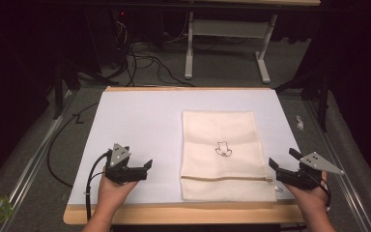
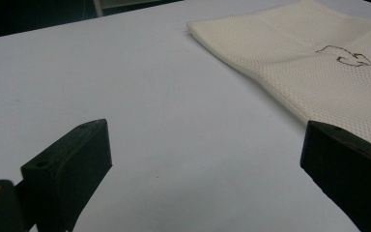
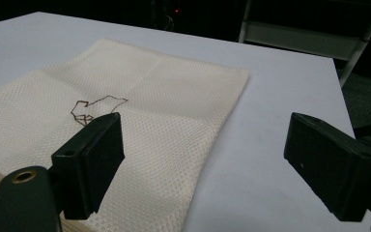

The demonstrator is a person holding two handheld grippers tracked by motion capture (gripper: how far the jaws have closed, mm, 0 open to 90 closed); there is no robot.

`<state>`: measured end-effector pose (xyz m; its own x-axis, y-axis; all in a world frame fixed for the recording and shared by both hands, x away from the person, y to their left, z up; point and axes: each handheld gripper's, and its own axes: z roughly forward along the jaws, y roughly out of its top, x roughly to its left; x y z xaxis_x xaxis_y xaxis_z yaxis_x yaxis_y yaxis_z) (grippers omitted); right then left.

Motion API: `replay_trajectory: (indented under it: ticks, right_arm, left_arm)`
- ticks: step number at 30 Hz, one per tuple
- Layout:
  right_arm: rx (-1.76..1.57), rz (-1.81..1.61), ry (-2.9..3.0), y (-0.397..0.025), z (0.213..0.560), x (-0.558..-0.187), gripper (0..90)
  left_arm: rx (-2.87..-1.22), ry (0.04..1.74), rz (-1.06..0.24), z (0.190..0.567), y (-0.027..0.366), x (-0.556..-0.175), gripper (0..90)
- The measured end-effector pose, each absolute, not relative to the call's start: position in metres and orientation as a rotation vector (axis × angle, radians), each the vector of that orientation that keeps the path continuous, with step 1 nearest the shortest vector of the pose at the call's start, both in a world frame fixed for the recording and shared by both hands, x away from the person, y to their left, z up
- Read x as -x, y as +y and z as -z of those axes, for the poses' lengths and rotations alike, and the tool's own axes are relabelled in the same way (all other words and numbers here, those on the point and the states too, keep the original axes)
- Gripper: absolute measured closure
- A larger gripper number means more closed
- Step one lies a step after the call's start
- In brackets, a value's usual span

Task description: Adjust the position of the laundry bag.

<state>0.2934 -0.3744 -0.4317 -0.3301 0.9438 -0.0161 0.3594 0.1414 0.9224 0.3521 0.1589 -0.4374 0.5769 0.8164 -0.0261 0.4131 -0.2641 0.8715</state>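
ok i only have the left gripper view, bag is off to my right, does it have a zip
Observer: Yes, the bag has a zip running across its near end, seen from the high view.
Operator: where's the right gripper
Observer: The right gripper sits at the bag's near right corner, jaws open.
Operator: anything printed on the bag besides that outline
Observer: No, just the small outline near its middle.
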Motion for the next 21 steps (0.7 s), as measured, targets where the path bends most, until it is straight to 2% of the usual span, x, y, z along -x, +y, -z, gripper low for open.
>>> replay_trajectory:
  ticks: [5, 8, 11, 13, 17, 19, 21]
  right_arm:
    - [-1.249, -1.164, 1.789, -0.376, 0.432, -0.294, 15.0]
    - [-1.243, -1.155, 1.795, -0.376, 0.432, -0.294, 15.2]
    - [-1.250, -1.146, 1.797, -0.377, 0.433, -0.295, 15.3]
    - [-1.264, -1.145, 1.809, -0.376, 0.436, -0.297, 15.3]
    - [-1.262, -1.143, 1.823, -0.375, 0.438, -0.298, 15.4]
    - [-1.261, -1.145, 1.833, -0.374, 0.439, -0.297, 15.4]
    - [-1.266, -1.148, 1.832, -0.374, 0.439, -0.297, 15.5]
  left_arm:
    - [-1.896, 1.001, -0.513, 0.441, 0.150, -0.356, 6.3]
    - [-1.916, 0.997, -0.447, 0.446, 0.134, -0.362, 6.3]
    - [-1.925, 0.995, -0.403, 0.448, 0.125, -0.366, 9.0]
    - [-1.916, 1.000, -0.325, 0.450, 0.112, -0.373, 12.0]
    - [-1.903, 1.010, -0.274, 0.452, 0.095, -0.386, 16.4]
    - [-1.885, 1.030, -0.256, 0.452, 0.082, -0.401, 29.9]
    - [-1.866, 1.059, -0.219, 0.450, 0.069, -0.413, 37.8]
